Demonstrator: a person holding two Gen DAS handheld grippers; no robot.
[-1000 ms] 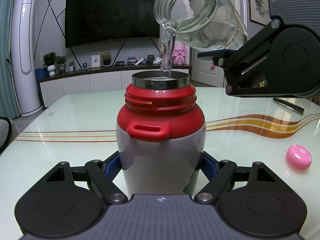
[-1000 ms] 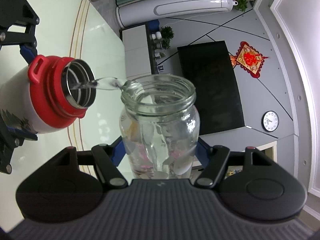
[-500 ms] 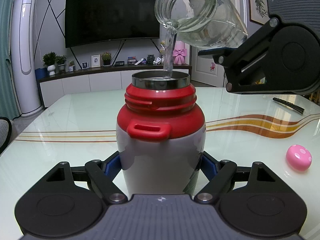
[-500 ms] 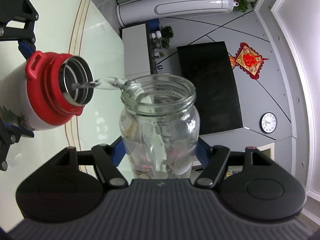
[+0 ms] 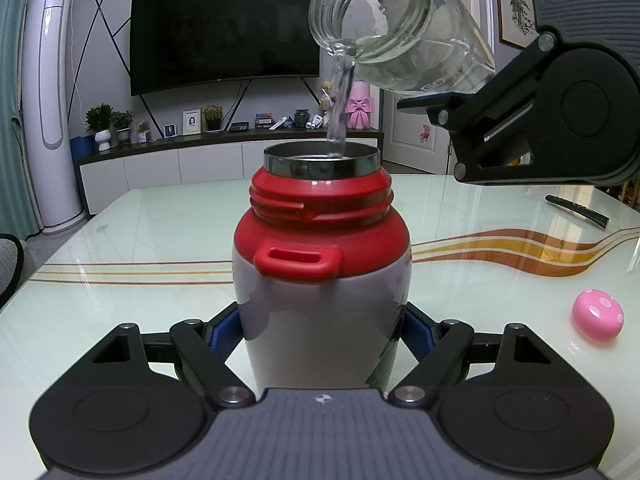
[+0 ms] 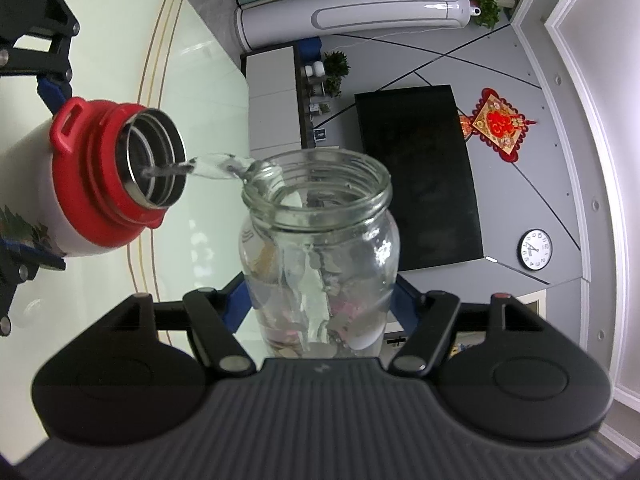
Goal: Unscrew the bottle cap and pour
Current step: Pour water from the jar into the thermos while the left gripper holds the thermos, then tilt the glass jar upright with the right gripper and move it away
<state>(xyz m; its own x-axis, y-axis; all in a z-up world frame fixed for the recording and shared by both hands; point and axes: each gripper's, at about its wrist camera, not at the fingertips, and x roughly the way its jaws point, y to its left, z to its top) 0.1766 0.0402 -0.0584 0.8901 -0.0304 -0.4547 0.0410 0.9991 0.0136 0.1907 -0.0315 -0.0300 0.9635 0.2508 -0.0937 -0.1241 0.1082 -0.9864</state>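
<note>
- Glass jar (image 6: 320,240) sits clamped in my right gripper (image 6: 320,304), jaws closed on its lower body; it is tipped, mouth toward the flask, up in the air over the table.
- Water stream (image 6: 208,164) leaves the jar's lip and drops into the steel mouth of the red-and-white flask (image 5: 322,264); from the left wrist view the stream (image 5: 340,108) lands inside the rim, toward its far right side.
- My left gripper (image 5: 322,328) pinches the flask low on its white body, holding it upright on the glass table (image 5: 120,240), roughly mid-table.
- No cap on either vessel; jar's threads bare, flask's red collar threads bare. I judge the unscrewing done.
- Pour under way: a shallow pool remains along the jar's low side. I judge little is left to empty.
- Pink spotted mushroom-shaped thing (image 5: 597,315) lies toward the table's right edge, well apart; could be a cap, cannot confirm.
- Dark remote-like item (image 5: 576,210) near the far right edge.
</note>
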